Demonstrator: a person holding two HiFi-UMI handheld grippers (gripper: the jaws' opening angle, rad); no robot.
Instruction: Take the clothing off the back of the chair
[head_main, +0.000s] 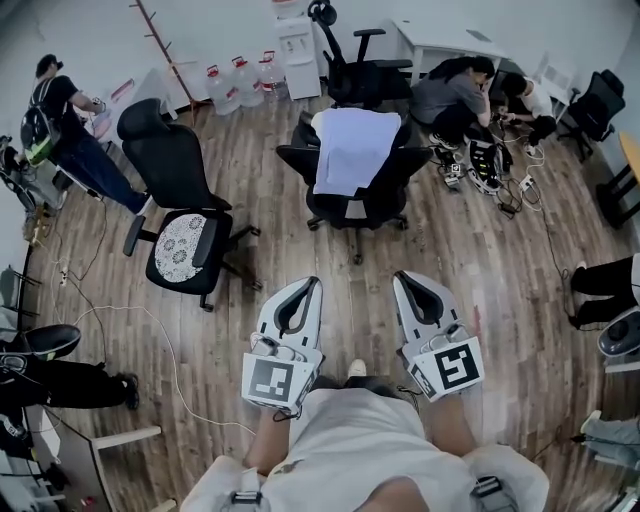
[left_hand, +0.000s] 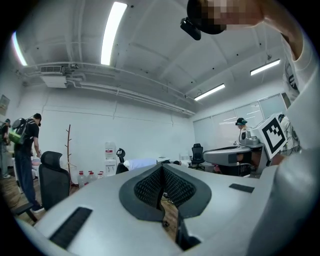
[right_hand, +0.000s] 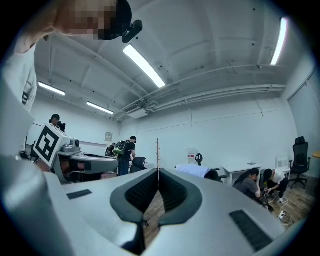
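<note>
Facing the target across the open wood-plank floor (head_main: 500, 260), the operator stands well apart from the black swivel office chair (head_main: 350, 212) at the centre of the head view. This chair has its backrest turned toward the operator, which puts the task item on the near side.

The pale lilac cloth garment (head_main: 352, 150) is draped over the top edge of that backrest and hangs down its face. Nothing appears to pin it. An upward lift should therefore free it.

The left gripper (head_main: 303, 287) and the right gripper (head_main: 405, 280) are held level and side by side, both pointing toward the chair. This reads as a carrying posture for the approach. In each gripper view the ribbed black fingers (left_hand: 146, 187) meet tip to tip with nothing between them. Both sets are closed and empty, so they must be opened before any grasp is possible.

Counts, head view:
- Office chairs: four. One carries the garment, the black chair with the patterned seat (head_main: 185, 245) stands to its left, and two more stand near the far wall.
- Garments on a chair back: one.
- Grippers: two.
- Clear red-capped water bottles (head_main: 240, 82): three, grouped beside the white water dispenser (head_main: 297, 45).
</note>
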